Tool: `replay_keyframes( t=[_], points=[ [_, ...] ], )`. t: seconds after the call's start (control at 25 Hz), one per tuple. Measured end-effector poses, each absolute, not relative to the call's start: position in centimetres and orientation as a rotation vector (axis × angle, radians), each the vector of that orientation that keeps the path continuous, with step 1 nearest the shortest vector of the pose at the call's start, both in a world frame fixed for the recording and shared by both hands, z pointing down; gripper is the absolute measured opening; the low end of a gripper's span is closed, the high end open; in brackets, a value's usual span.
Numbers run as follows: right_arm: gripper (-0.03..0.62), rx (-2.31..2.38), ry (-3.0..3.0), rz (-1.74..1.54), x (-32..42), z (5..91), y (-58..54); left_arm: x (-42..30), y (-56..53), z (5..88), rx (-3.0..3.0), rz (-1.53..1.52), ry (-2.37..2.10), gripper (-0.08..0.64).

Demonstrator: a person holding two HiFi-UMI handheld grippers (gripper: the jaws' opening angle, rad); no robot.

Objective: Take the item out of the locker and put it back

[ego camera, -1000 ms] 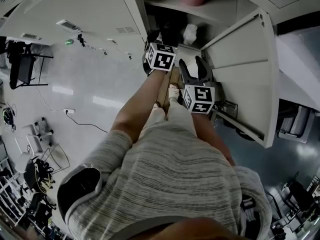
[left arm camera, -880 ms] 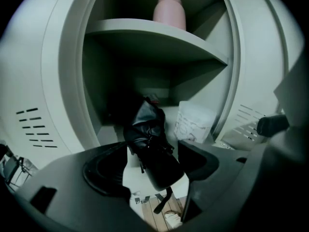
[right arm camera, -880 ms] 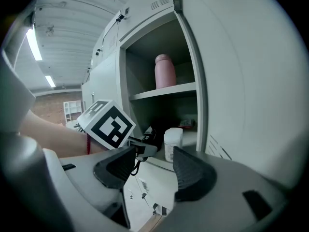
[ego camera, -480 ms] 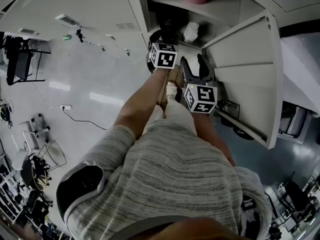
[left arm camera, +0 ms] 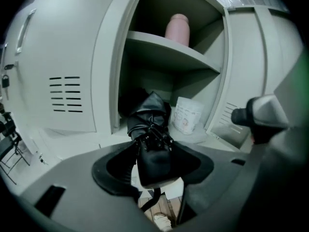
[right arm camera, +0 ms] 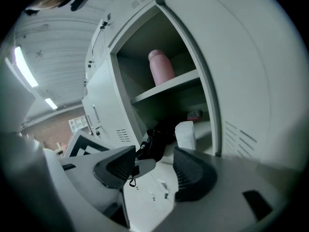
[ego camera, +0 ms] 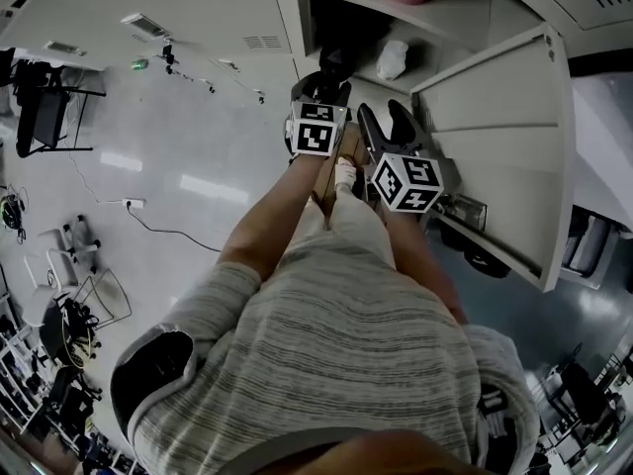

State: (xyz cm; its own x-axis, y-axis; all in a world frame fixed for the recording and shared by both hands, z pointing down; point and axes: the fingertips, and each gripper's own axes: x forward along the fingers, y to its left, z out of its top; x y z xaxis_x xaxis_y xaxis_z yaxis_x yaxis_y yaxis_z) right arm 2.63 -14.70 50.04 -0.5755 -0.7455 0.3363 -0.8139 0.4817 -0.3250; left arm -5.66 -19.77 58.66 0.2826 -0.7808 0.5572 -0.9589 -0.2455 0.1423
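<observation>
Black bag (left arm camera: 149, 124) at the locker (left arm camera: 164, 50) floor's front edge, my left gripper (left arm camera: 153, 161) jaws just closing on it, pinching it, right gripper (right arm camera: 154, 170) jaws spread, empty.

Grey striped short-sleeved shirt (ego camera: 331, 364), black-and-white marker cubes (ego camera: 315, 137)

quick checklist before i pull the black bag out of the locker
1. Locker door open wide: ok.
2. Left gripper on the black bag: ok. Its fingers have just been closing, and the bag sits between them with both pads against it.
3. Right gripper free: ok. Its fingers are apart with nothing between them.
4. White container clear of the bag: cannot tell. It stands close on the bag's right.
5. Pink bottle out of the way: ok. It stands upright on the upper shelf.
6. Bag's straps free of snags: cannot tell.
</observation>
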Motion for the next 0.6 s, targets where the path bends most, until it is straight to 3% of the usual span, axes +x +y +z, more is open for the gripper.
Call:
replay_keyframes(
  t=[0.24,0.6],
  points=[
    [0.258,1.161,-2.592,1.117,-1.0,51.8,-15.4,-6.1,-16.1,58.8,2.145,0.451,-1.532,0.232],
    [0.291,0.898,-2.516,1.367,-5.3,55.1,-17.2,-6.4,-13.4,59.5,2.261,0.435,-1.488,0.232]
  ],
)
